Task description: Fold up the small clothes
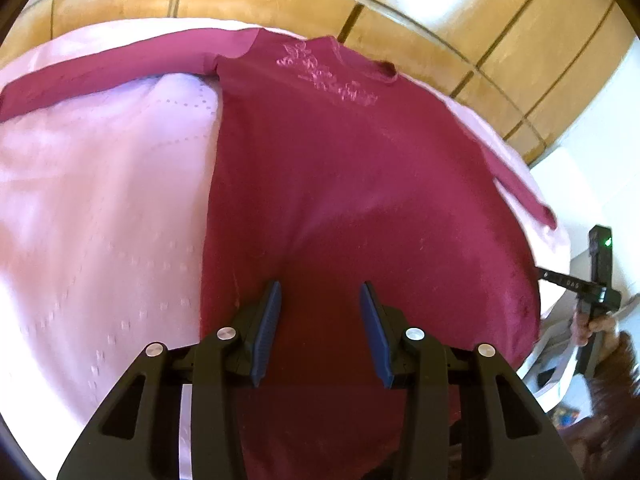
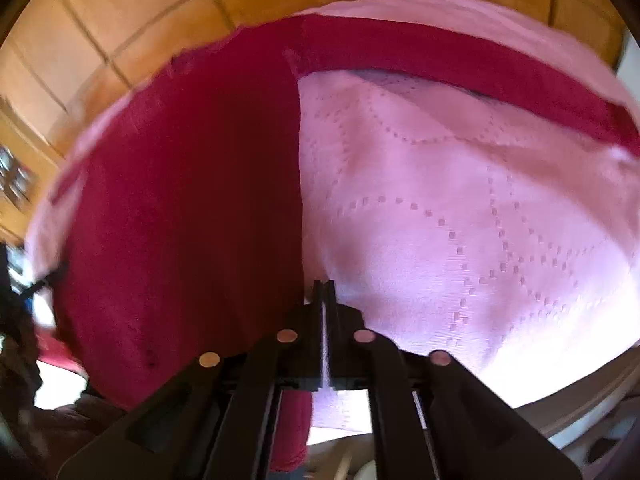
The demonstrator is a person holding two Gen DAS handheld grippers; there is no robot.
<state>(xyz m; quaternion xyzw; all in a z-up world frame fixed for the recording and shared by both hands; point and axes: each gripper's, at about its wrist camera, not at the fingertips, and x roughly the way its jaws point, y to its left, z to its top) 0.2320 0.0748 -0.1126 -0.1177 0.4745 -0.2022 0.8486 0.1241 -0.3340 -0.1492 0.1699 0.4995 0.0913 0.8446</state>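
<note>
While the shirt (image 1: pixel 352 184) lies flat on the pink cloth (image 1: pixel 100 200), sleeves out | left claw (image 1: pixel 320 300) spread above hem | right claw (image 2: pixel 324 284) pressed together, empty, beside shirt edge | step: folding not begun | next: likely pinch a sleeve.

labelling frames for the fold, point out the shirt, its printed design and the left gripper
shirt (image 1: pixel 360 200), left wrist view, middle of the body
printed design (image 1: pixel 332 76), left wrist view, centre of the pale chest print
left gripper (image 1: pixel 320 300), left wrist view, gap midway between its open fingertips
</note>
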